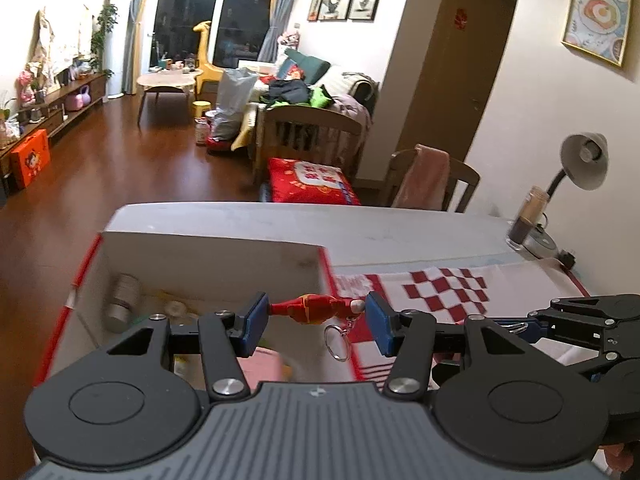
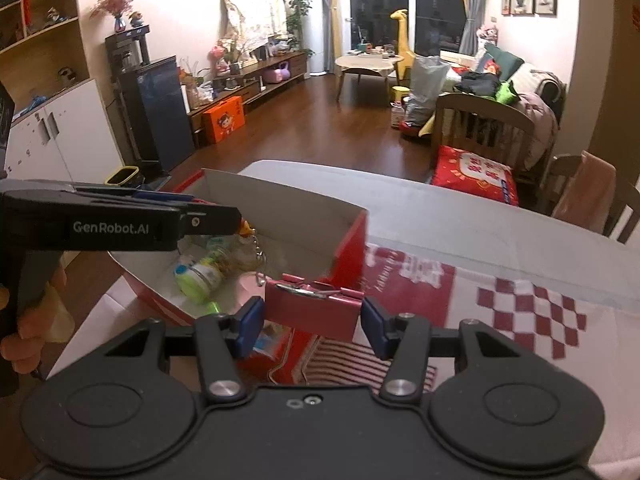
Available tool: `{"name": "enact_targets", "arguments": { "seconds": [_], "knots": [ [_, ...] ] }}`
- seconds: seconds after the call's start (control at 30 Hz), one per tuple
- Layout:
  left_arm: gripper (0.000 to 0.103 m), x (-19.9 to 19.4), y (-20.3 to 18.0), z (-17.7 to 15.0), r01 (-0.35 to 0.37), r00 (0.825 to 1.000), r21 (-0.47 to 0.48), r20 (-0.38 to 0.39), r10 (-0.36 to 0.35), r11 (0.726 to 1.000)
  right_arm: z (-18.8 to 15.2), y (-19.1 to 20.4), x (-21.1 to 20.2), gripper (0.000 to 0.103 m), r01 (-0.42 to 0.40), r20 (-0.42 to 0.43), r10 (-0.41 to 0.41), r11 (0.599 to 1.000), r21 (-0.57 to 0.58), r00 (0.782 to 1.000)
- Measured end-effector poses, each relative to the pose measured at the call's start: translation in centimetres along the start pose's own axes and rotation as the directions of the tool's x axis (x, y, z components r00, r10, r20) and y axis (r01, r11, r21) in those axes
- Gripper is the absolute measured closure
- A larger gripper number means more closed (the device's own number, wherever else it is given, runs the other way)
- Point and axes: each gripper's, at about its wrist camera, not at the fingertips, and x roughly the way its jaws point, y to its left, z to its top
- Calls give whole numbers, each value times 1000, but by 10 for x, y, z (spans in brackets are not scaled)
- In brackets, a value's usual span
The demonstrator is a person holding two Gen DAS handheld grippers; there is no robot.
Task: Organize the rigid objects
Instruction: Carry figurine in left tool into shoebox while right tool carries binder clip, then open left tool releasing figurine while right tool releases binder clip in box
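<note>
Left gripper (image 1: 316,322) clamps red figurine keychain (image 1: 316,309) above red-sided white-lined cardboard box (image 1: 208,256); right gripper (image 2: 312,322) clamps red binder clip (image 2: 312,308) at box corner. Box contents blurred. White table (image 1: 400,228), red-checked cloth (image 1: 444,292), living room beyond.

A lived-in sitting room behind the table

Taking the yellow giraffe figure (image 2: 404,40) as the mark: it stands before the dark window (image 2: 404,4), with the round low table (image 2: 366,65) just beside it and a small yellow stool (image 2: 400,92) near its foot. A sofa heaped with clothes (image 2: 508,84) lies to its right, and nearer than that a wooden chair (image 2: 484,128) carrying a red cushion (image 2: 476,174). Well to its left are an orange box (image 2: 223,119) on the wooden floor (image 2: 320,128) and a black cabinet (image 2: 154,112). A grey desk lamp (image 1: 584,160) stands far to its right.
</note>
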Motion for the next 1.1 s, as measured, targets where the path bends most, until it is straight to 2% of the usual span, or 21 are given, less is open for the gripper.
{"name": "enact_targets", "arguments": {
  "seconds": [0.27,0.6,0.8,1.1],
  "knots": [
    [50,9,53,12,-84,996,5,-5,84,996,23,29,41,51,-3,-13,3,999,-35,1000],
    [50,59,111,10,-164,983,-28,-87,161,986,32,40,116,51,36,-87,-39,999,-36,995],
    [50,82,126,7,-175,979,-16,-104,173,984,30,45,157,51,55,-159,-64,997,-59,985],
    [50,114,129,-5,-164,967,10,-196,162,986,27,54,180,51,36,-240,-62,993,-108,969]
  ]
}}
